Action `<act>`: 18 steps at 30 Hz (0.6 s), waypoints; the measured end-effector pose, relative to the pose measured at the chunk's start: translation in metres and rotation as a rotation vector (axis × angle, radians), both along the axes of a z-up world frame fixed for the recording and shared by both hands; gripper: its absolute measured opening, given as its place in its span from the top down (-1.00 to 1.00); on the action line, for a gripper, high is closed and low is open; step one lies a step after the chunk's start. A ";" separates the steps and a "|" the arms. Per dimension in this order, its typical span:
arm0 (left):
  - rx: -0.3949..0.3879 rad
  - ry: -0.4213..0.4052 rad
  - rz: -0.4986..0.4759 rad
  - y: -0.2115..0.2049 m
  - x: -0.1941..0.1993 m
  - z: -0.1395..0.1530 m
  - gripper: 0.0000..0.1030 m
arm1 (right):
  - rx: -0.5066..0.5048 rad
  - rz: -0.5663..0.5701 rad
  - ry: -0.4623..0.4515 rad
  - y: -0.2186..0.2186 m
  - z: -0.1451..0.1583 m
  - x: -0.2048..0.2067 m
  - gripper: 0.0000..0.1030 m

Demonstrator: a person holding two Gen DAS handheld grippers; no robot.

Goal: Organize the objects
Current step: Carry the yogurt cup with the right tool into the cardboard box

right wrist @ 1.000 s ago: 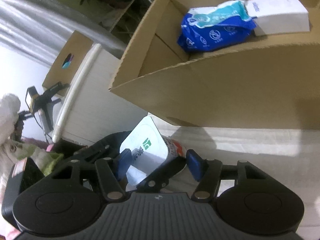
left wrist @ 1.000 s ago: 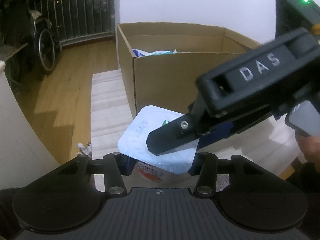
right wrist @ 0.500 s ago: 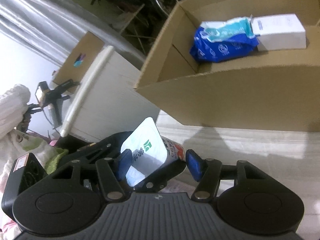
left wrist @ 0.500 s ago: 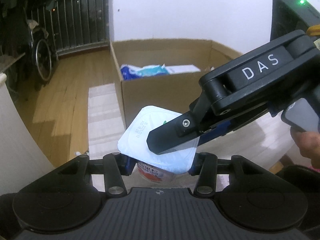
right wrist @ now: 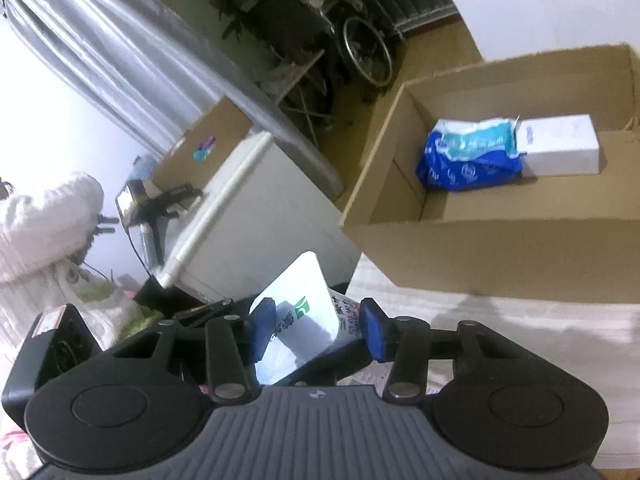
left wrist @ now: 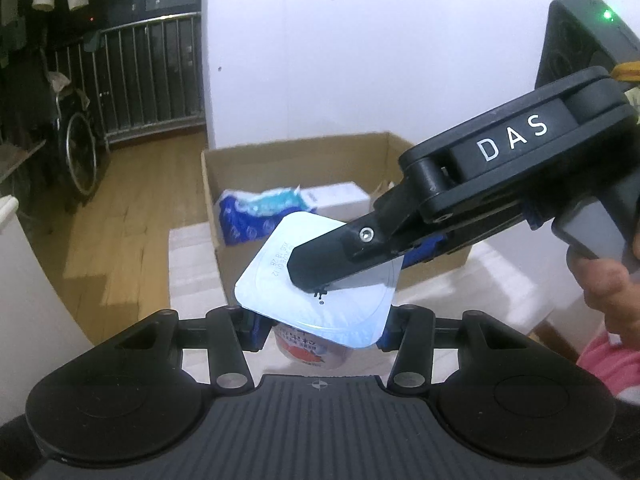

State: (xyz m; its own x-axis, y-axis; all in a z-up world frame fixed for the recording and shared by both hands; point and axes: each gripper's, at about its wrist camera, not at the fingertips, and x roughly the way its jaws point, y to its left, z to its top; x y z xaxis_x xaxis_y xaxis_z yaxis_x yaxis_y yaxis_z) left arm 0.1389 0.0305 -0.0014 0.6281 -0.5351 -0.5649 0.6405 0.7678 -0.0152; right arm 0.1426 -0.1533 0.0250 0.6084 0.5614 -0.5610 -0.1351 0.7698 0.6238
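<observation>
A yogurt cup with a white foil lid and red-printed side is held in the air by both grippers. My left gripper is shut on the cup's sides. My right gripper is also shut on the cup, its black finger lying across the lid. The open cardboard box stands beyond and below, also seen in the right wrist view. It holds a blue tissue pack and a white carton.
The box stands on a white table. A wooden floor, a railing and a wheelchair lie to the left. A white appliance with a smaller cardboard box on top stands left of the table. A white wall rises behind the box.
Both grippers have lifted the yogurt cup higher. The box now sits lower in both views and its inside shows more fully.
</observation>
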 end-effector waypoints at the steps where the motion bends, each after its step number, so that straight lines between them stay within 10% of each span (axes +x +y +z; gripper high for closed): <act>1: -0.003 -0.007 -0.006 -0.002 0.000 0.004 0.08 | -0.003 -0.004 -0.010 -0.003 0.004 -0.001 0.05; 18: 0.045 0.041 -0.068 -0.044 0.118 0.011 0.08 | -0.008 -0.099 0.033 -0.068 0.024 0.094 0.06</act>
